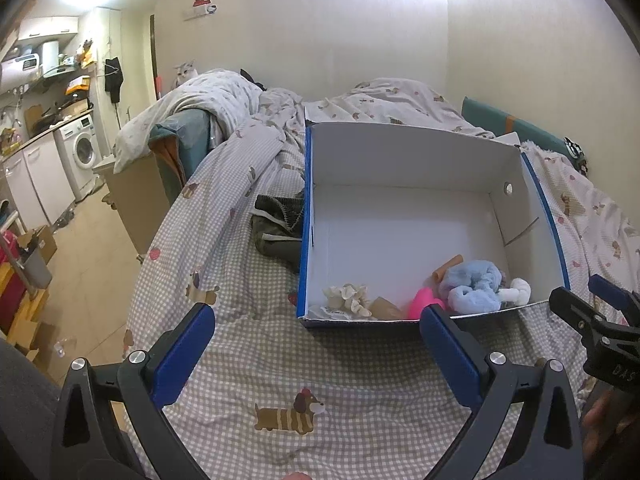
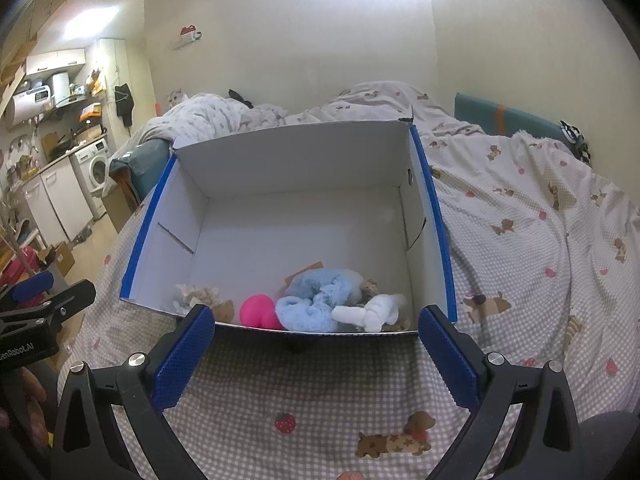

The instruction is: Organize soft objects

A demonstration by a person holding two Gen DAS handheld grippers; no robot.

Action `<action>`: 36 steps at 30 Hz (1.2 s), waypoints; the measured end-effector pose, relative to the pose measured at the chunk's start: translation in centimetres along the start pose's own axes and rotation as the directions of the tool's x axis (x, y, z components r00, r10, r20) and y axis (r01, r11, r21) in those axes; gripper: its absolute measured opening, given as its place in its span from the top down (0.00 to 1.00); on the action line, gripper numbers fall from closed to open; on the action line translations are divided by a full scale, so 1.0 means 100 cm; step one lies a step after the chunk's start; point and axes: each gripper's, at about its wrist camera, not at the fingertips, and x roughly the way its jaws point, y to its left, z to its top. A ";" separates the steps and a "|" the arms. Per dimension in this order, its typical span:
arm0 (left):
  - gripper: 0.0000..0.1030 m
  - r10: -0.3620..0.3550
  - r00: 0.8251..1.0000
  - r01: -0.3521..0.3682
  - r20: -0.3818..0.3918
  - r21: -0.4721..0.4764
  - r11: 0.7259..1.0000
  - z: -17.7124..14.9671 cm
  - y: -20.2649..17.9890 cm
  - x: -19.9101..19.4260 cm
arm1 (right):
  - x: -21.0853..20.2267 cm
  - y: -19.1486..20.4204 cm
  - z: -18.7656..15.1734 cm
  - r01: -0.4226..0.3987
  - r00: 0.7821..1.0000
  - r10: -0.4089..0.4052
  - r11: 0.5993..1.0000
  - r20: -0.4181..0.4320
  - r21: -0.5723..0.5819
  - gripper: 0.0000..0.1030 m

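Sitting open on the bed [image 2: 520, 216]: white cardboard box [image 2: 304, 208] with blue outer walls, resting on the checked dog-print sheet. Holding all the soft items bunched along the near wall of the box: cream ruffled fabric piece [image 1: 348, 298] at the left end, pink round toy [image 2: 258, 311] next, light blue fluffy cloth [image 2: 316, 300] right of that and touching it, white rolled cloth [image 2: 370, 310] lying against the blue one at the right end. Also showing small tan bits [image 1: 448, 266] behind and among them, not identifiable. Leaving the rest of the box floor bare.

Hovering just short of the near box wall: left gripper [image 1: 316, 356], blue pads spread wide apart, gripping nothing. Hovering likewise in front of the box: right gripper [image 2: 316, 356], pads wide apart, nothing between them. Showing each gripper at the edge of the other's view, near each other, not touching.

Lying outside the box against its left wall: dark olive garment [image 1: 276, 220], on the sheet. Sitting beyond the rumpled duvet: cat [image 1: 185, 72]. Showing washing machine [image 1: 82, 148] far left.
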 end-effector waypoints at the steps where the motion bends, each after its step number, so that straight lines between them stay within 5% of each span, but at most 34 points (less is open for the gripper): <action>1: 0.01 0.000 1.000 0.000 0.001 0.001 1.000 0.000 0.000 0.000 | 0.000 0.000 0.000 0.000 1.000 0.000 1.000 -0.001 0.000 0.00; 36: 0.01 -0.010 1.000 0.011 -0.014 0.015 1.000 -0.004 -0.001 0.005 | 0.000 0.000 -0.002 0.003 1.000 -0.003 1.000 -0.006 0.021 0.00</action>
